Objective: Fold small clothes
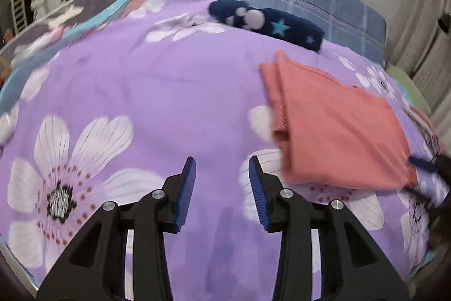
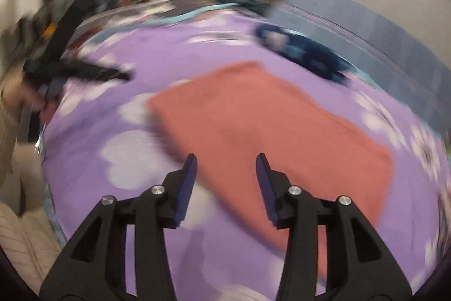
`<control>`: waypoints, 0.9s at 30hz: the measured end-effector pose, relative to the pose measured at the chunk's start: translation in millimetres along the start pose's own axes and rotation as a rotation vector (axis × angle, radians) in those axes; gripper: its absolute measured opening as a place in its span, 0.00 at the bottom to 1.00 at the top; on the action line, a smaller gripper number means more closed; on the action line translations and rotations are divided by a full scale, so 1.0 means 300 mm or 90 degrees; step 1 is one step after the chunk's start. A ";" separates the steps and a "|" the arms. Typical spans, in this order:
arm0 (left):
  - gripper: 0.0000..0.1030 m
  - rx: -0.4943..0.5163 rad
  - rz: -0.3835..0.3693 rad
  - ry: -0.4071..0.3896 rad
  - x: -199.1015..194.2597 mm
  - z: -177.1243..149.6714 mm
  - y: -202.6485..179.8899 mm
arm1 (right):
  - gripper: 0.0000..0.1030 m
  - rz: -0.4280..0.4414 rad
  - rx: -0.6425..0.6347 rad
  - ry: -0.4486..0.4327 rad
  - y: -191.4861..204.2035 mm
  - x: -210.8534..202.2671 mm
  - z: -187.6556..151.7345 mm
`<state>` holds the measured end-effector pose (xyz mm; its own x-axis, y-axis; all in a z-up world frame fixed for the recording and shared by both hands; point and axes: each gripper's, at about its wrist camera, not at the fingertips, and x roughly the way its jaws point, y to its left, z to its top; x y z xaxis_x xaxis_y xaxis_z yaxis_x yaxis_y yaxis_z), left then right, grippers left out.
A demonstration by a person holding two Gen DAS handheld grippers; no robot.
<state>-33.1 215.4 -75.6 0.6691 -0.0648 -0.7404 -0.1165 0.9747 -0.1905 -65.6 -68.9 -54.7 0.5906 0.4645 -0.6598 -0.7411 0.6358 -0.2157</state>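
Already folded, the coral cloth (image 1: 338, 129) lies flat on the bedspread (image 1: 157, 92), and with both the left gripper (image 1: 221, 161) and right gripper (image 2: 224, 158) part open and empty, a careless sweep could snag and unfold it.

Soft, even indoor light — strong fisheye bending at the edges — the right wrist view heavily motion-smeared.
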 end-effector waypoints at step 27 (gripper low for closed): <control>0.43 -0.017 -0.166 -0.031 0.041 0.042 0.182 | 0.05 -0.148 -0.087 -0.026 0.230 0.352 0.218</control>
<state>-22.0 270.5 -86.8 0.7132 -0.3019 -0.6326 0.0451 0.9204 -0.3885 -33.5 64.3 -92.2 0.7606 0.3415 -0.5521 -0.6183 0.6402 -0.4559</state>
